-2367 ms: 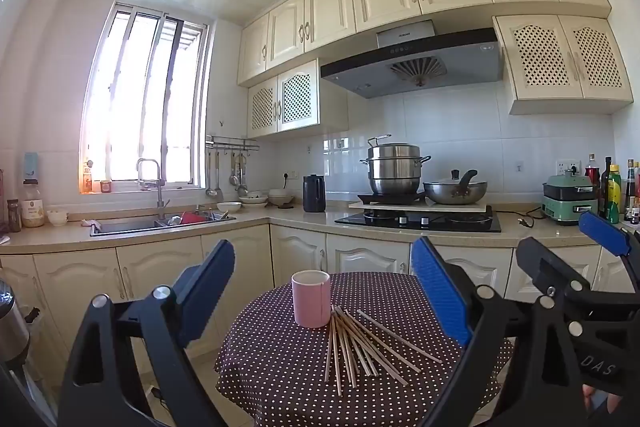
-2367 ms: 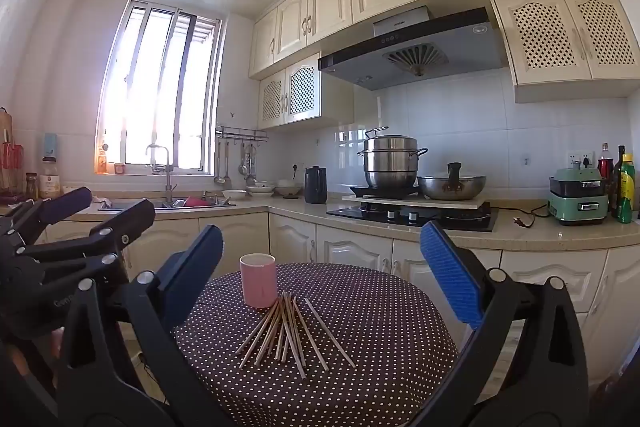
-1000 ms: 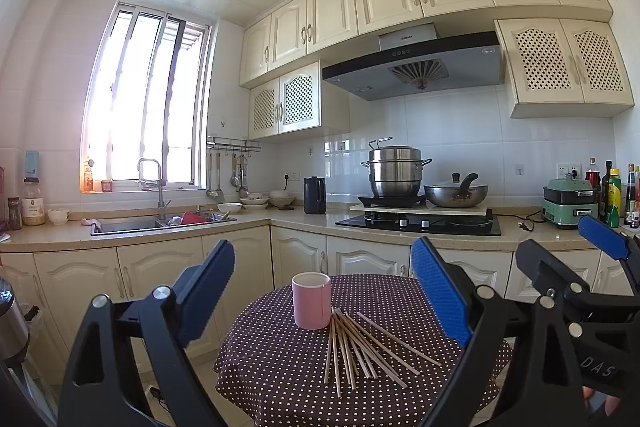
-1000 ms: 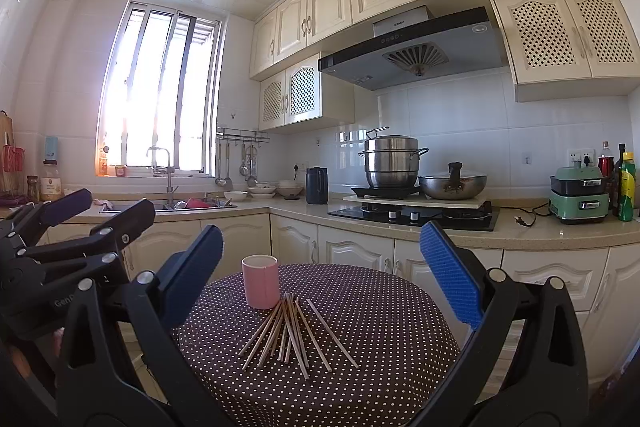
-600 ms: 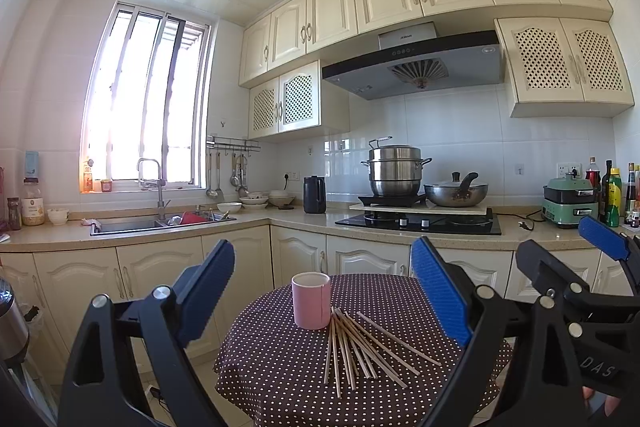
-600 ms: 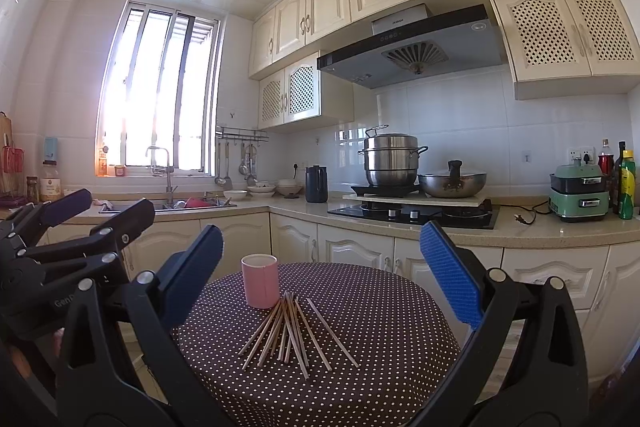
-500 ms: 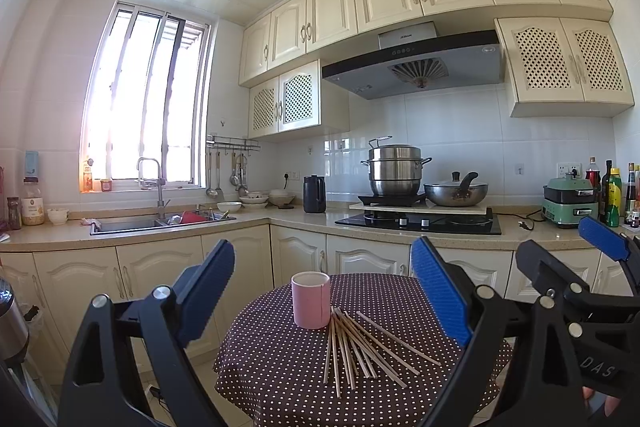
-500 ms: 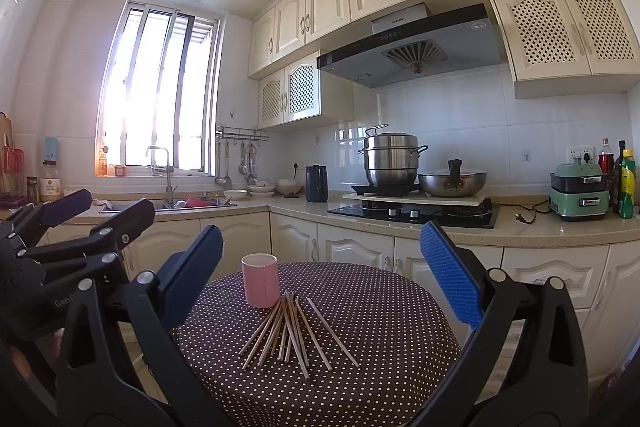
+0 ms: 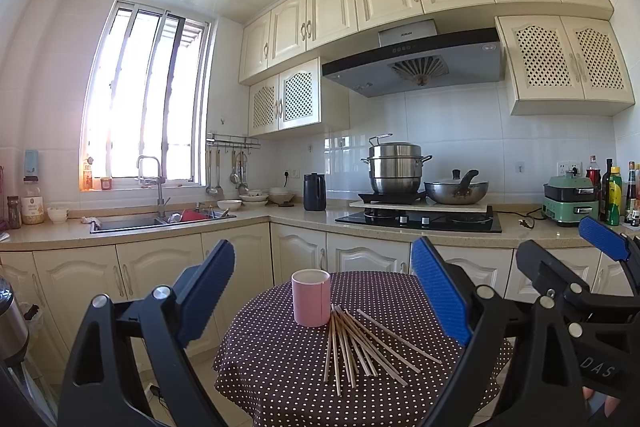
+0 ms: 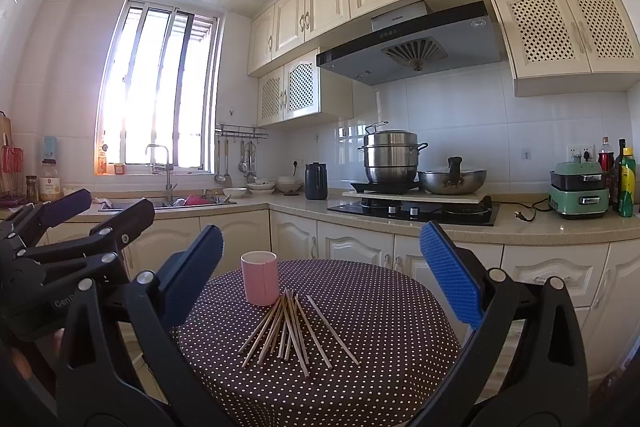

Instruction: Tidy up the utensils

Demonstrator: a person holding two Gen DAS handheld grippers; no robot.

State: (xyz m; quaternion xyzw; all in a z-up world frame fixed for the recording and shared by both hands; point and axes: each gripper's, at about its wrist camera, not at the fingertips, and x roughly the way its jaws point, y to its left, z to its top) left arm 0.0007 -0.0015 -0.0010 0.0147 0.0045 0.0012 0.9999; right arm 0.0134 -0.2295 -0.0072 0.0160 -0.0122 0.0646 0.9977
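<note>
A pink cup [image 9: 311, 297] stands upright on a round table with a dark polka-dot cloth [image 9: 280, 379]. Several wooden chopsticks [image 9: 356, 343] lie fanned out on the cloth just right of and in front of the cup. The cup [image 10: 260, 283] and chopsticks [image 10: 292, 331] also show in the right wrist view. My left gripper [image 9: 320, 291] is open and empty, held back from the table. My right gripper [image 10: 320, 267] is open and empty, beside the left one. Each gripper shows in the other's view, at its edge.
Cream kitchen cabinets and a counter run behind the table. A sink [image 9: 132, 223] is at the left, a black kettle [image 9: 314, 191] in the corner, a stove with a steel pot [image 9: 396, 167] and a pan [image 9: 456, 189], and bottles [image 9: 612, 195] at the right.
</note>
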